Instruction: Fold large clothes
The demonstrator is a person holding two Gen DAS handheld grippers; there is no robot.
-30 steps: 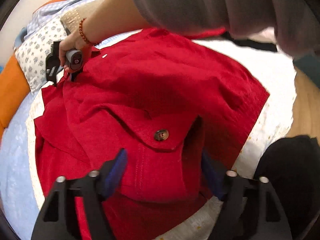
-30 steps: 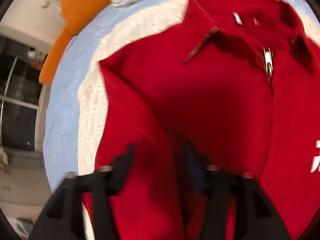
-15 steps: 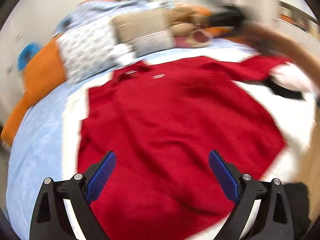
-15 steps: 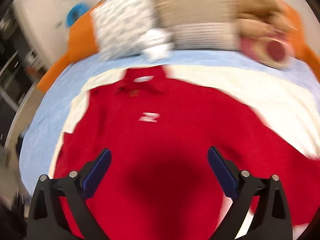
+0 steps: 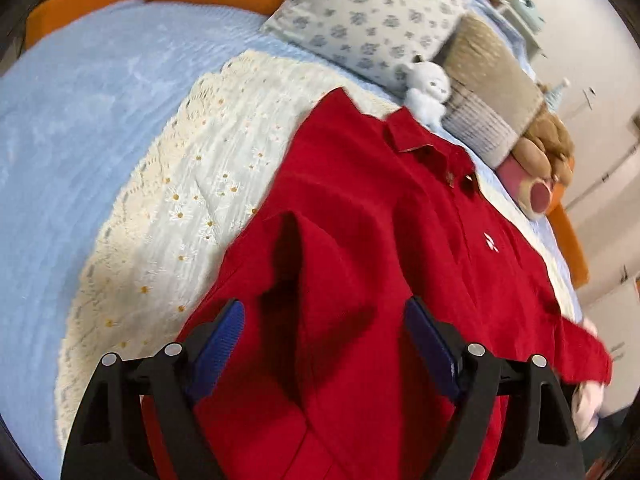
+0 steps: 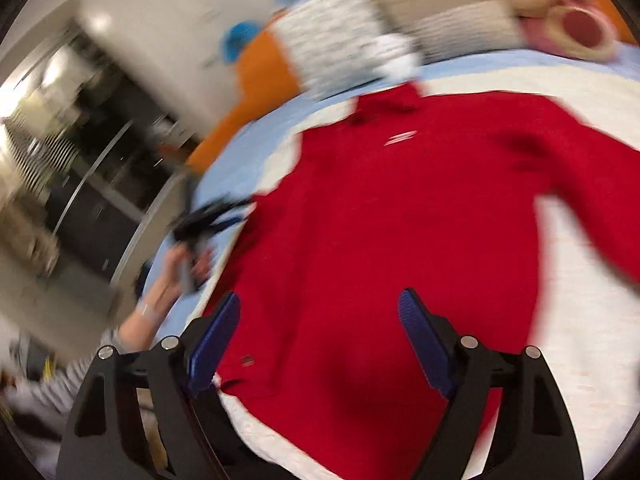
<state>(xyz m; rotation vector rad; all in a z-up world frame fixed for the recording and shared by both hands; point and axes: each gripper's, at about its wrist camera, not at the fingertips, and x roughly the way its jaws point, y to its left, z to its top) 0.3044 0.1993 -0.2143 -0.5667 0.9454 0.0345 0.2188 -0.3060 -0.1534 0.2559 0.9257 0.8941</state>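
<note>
In the lower middle of the left-wrist frame, the wide-open left gripper (image 5: 324, 336) straddles a raised fold of the red shirt (image 5: 400, 240) running toward the upper-right collar, nearer than the equally wide right gripper (image 6: 320, 332).

A: Left wrist view looks evenly bright and mostly sharp, with dark shadows in the folds of the red shirt (image 5: 360, 240), mid-frame.

B: Right wrist view is heavily motion-blurred, especially upper left, where light glares. Both frames bend and darken at the corners.
</note>
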